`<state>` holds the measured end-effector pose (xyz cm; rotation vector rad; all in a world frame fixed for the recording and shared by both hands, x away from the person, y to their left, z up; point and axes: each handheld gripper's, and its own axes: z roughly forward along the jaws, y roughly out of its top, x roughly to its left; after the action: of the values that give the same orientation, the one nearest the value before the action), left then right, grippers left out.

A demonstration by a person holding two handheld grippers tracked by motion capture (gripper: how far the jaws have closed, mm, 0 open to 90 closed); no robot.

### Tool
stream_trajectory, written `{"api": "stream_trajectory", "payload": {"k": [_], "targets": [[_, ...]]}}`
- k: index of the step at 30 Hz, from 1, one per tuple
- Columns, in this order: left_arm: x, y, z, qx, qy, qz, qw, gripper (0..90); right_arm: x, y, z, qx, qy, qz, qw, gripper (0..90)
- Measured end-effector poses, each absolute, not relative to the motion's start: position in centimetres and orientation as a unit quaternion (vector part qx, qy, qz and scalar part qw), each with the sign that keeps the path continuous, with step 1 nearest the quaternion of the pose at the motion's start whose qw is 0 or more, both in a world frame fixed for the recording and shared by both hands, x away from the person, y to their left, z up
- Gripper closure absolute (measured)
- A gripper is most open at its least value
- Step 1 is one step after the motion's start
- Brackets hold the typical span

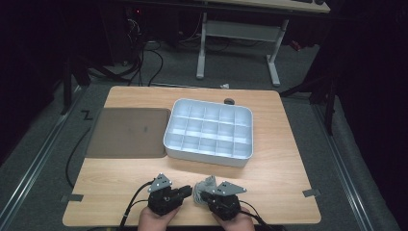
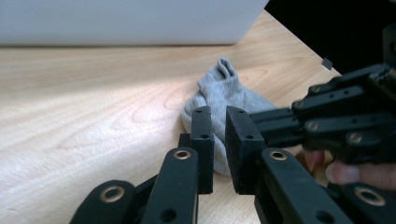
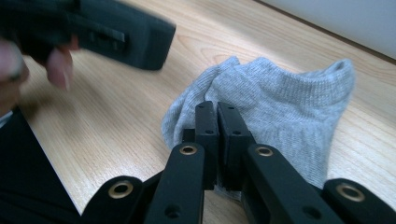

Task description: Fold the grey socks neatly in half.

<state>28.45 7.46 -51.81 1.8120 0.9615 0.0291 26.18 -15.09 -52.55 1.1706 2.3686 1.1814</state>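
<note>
From the high view, I see both grippers at the near edge of the wooden bench [image 1: 284, 159], the left gripper [image 1: 188, 191] and right gripper [image 1: 201, 196] facing each other over a small grey sock [image 1: 201, 189] bunched between them. Beyond them sit a white divided tray [image 1: 210, 157] and, to its left, a flat brown mat [image 1: 127, 132].

In the left gripper view, my left fingers [image 2: 201, 135] stand a narrow gap apart with the sock [image 2: 219, 93] lying just past their tips; I see no cloth pressed between them, so they are released. The right gripper [image 2: 261, 122] reaches in from the right, touching the sock's edge, with the tray's white wall [image 2: 126, 21] across the top.

In the right gripper view, my right fingers [image 3: 207, 130] are clenched nearly together on the sock's [image 3: 280, 107] near edge, the cloth rumpled on the bench around them. The left gripper [image 3: 154, 42], blurred, hangs at the upper left, just beside the sock.
</note>
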Motion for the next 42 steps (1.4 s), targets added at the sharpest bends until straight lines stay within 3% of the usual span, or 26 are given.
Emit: {"api": "stream_trajectory", "payload": {"k": [10, 19, 23, 27, 32, 42], "targets": [[28.9, 5.3, -52.8, 0.774, 0.387, 0.022, 0.500, 89.8, 25.8, -14.9, -52.7, 0.388, 0.815, 0.409, 0.132, 82.5], [28.7, 5.0, -53.2, 0.779, 0.385, 0.021, 0.494, 90.0, 24.8, -16.3, -50.7, 0.390, 0.798, 0.440, 0.133, 72.0], [28.6, 4.8, -53.2, 0.780, 0.383, 0.021, 0.494, 89.8, 24.8, -19.0, -49.2, 0.417, 0.770, 0.453, 0.170, 74.1], [28.6, 4.7, -53.2, 0.782, 0.382, 0.020, 0.492, 89.8, 26.0, -21.2, -50.7, 0.474, 0.752, 0.428, 0.163, 78.5], [28.5, 4.6, -53.3, 0.782, 0.381, 0.021, 0.492, 89.9, 26.4, -20.9, -52.1, 0.481, 0.757, 0.425, 0.124, 79.1], [28.5, 4.6, -53.3, 0.784, 0.380, 0.022, 0.491, 89.9, 25.8, -19.5, -51.9, 0.458, 0.768, 0.425, 0.141, 78.9]]}}
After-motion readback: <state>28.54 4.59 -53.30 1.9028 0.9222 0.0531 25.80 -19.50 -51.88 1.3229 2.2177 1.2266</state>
